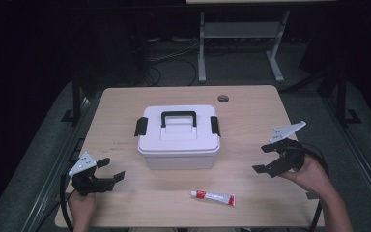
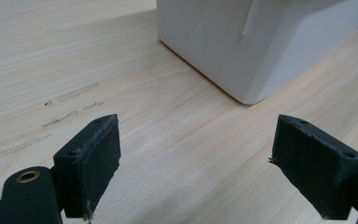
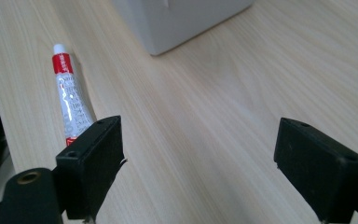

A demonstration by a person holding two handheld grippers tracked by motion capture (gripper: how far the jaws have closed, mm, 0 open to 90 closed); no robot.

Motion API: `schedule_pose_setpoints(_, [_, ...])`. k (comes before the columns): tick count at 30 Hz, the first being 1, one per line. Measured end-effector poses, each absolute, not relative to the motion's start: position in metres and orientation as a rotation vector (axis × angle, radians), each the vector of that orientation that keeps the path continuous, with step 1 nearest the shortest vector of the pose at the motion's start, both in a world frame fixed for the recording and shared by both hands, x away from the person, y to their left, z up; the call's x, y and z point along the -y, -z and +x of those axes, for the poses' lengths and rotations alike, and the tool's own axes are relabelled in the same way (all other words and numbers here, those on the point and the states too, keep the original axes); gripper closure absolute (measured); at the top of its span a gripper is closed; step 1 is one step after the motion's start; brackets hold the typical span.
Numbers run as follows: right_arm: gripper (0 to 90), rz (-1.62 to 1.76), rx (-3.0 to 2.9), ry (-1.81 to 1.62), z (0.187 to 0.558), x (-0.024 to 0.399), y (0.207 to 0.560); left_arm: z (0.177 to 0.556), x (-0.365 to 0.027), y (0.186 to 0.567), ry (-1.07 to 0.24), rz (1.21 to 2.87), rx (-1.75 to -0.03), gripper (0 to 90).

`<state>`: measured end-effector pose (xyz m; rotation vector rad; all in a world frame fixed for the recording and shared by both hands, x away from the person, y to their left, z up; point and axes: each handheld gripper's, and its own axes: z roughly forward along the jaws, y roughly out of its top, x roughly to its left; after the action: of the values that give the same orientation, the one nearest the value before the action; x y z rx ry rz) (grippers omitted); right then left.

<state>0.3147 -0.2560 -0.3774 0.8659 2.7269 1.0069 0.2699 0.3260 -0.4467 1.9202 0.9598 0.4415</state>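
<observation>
Lying near the front edge of the wood-grain table (image 1: 251,104), the tube (image 1: 213,197) has red bands w/ unreadable print (too small). Left gripper (image 1: 110,170) and right gripper (image 1: 265,158) gape wide, empty, flanking the white box (image 1: 178,145); dark room.

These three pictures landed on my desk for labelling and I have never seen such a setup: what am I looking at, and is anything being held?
A person sits at a wooden table with a hand-held grasping tool in each hand. The high view looks down from above: the left tool and right tool flank a white storage box with a black handle and side latches. A small red-and-white tube lies near the front edge. The other two pictures come from cameras riding on each tool, looking along its black jaws. Both tools stand open and hold nothing.
</observation>
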Motion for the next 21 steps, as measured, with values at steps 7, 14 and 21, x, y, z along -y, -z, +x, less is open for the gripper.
schedule_pose_setpoints(7, [17.5, 0.830, -2.758, -0.998, 0.323, 0.248, 0.364, 0.271, -0.328, 0.448, -0.453, 1.936, -0.965, 14.7])
schedule_pose_setpoints(14, [17.3, 0.800, -2.789, -0.958, 0.331, 0.242, 0.357, 0.271, -0.331, 0.448, -0.459, 1.926, -0.972, 14.7])
schedule_pose_setpoints(21, [17.6, 0.753, -2.819, -0.938, 0.341, 0.229, 0.347, 0.270, -0.331, 0.447, -0.461, 1.922, -0.967, 14.7])
